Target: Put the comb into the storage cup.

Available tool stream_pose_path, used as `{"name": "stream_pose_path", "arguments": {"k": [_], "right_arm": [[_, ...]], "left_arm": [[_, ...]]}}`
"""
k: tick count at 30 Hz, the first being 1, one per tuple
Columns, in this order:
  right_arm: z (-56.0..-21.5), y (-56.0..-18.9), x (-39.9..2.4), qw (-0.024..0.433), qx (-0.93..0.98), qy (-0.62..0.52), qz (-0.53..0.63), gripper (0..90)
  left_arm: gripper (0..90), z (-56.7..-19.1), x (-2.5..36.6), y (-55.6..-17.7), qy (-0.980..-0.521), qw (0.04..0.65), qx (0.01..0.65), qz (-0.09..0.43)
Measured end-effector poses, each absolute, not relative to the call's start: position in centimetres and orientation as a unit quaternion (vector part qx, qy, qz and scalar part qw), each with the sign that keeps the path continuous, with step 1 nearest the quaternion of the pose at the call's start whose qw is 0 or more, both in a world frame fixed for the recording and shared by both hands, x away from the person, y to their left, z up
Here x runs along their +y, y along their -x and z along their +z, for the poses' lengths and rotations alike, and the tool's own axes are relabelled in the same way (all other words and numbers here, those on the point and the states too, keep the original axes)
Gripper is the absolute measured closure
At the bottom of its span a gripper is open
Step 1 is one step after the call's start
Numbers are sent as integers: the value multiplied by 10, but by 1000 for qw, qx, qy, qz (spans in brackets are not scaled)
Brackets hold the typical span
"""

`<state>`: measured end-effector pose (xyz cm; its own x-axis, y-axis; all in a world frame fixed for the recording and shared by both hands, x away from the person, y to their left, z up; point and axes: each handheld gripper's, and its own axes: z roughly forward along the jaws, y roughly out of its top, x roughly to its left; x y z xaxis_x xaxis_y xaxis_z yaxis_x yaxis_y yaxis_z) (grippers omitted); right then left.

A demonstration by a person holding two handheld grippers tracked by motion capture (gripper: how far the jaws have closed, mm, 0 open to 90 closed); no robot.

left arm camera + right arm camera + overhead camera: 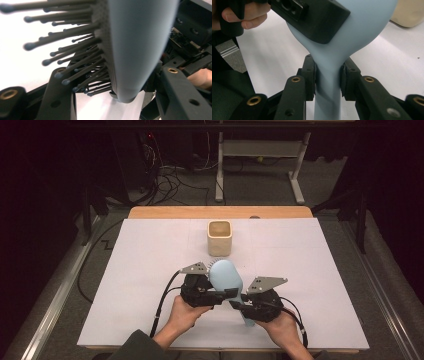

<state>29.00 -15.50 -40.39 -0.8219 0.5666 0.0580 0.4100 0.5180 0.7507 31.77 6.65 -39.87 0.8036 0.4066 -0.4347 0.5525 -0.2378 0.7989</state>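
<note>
1. A person at the near edge of the table has a pale blue hairbrush (226,277) raised just off the white tabletop (150,270), caught between two hand-held grippers.
2. The right gripper (328,75) is clamped on the brush's handle: in the right gripper view both black jaws press against the narrow neck, one on each side, just below where the handle widens into the head.
3. The left gripper (220,296) has taken hold of the brush head. In the left gripper view the head stands edge-on between its jaws, smooth blue back toward one jaw, dark bristles (75,50) toward the other.
4. In the right gripper view one black jaw of the left gripper lies flat against the blue back of the head, so these jaws are closed on the head.
5. The bristles end in small rounded tips and point out to the left in the high view, over bare tabletop.
6. The person's left hand (186,312) and right hand (280,322) sit close together, the brush handle slanting down between them toward the right hand.
7. A cream-coloured square cup (220,237) stands upright beyond the brush, near its head but apart from it.
8. The tabletop has a wooden edge (220,212) at the far side.
</note>
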Motion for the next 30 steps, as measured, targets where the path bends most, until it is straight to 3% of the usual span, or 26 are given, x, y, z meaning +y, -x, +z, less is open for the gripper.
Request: {"name": "stream_pose_path", "arguments": {"k": [11,23,30], "right_arm": [[-402,-288,-157,94,856,-281,425,687],[-408,-289,-161,87,857,-280,423,497],[-407,-281,-170,126,851,-273,430,435]], "left_arm": [[532,-389,68,-316,-790,532,298,-63],[532,-379,90,-315,-785,536,310,-38],[531,-378,96,-315,-785,533,316,-25]]}}
